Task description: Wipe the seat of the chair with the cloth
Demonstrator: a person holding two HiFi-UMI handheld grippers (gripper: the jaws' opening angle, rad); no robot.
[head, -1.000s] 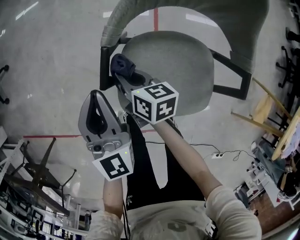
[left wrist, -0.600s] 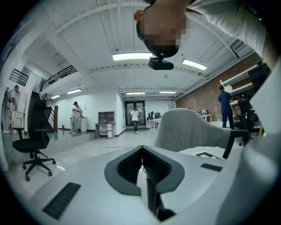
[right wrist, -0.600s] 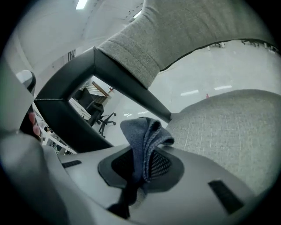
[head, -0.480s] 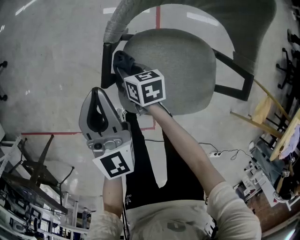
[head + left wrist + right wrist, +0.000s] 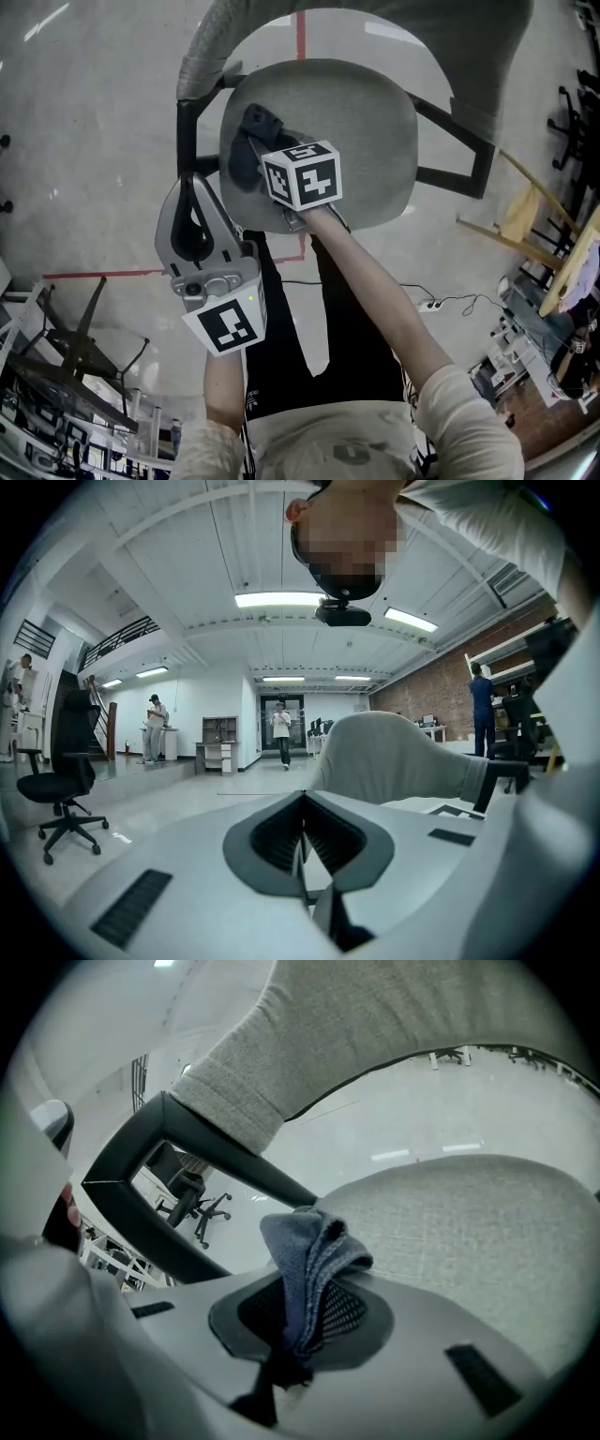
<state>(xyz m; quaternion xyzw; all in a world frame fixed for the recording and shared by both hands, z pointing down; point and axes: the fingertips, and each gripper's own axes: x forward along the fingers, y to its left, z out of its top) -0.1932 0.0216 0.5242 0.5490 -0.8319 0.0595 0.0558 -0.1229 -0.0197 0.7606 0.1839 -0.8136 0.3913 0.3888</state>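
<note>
The grey fabric chair seat (image 5: 356, 131) fills the upper middle of the head view, with its curved backrest (image 5: 450, 47) behind it. My right gripper (image 5: 251, 155) is shut on a dark blue cloth (image 5: 251, 141), which lies on the seat's left front part. The right gripper view shows the bunched cloth (image 5: 314, 1260) pinched between the jaws of that gripper (image 5: 298, 1321), over the seat (image 5: 469, 1232), beside the black armrest frame (image 5: 178, 1176). My left gripper (image 5: 194, 225) is held off the chair's left front, jaws shut on nothing; in its own view this gripper (image 5: 302, 841) points at the room.
The black armrest frame (image 5: 185, 122) stands at the seat's left, another armrest (image 5: 459, 155) at the right. Red floor tape (image 5: 141, 274) crosses under the chair. A metal stand (image 5: 84, 337) sits lower left, wooden furniture (image 5: 534, 225) and a cable (image 5: 441, 305) at right. People (image 5: 281, 728) stand far off.
My right gripper moved forward and slightly right from the seat's left edge onto the seat, carrying the cloth. The left gripper stayed nearly still.
</note>
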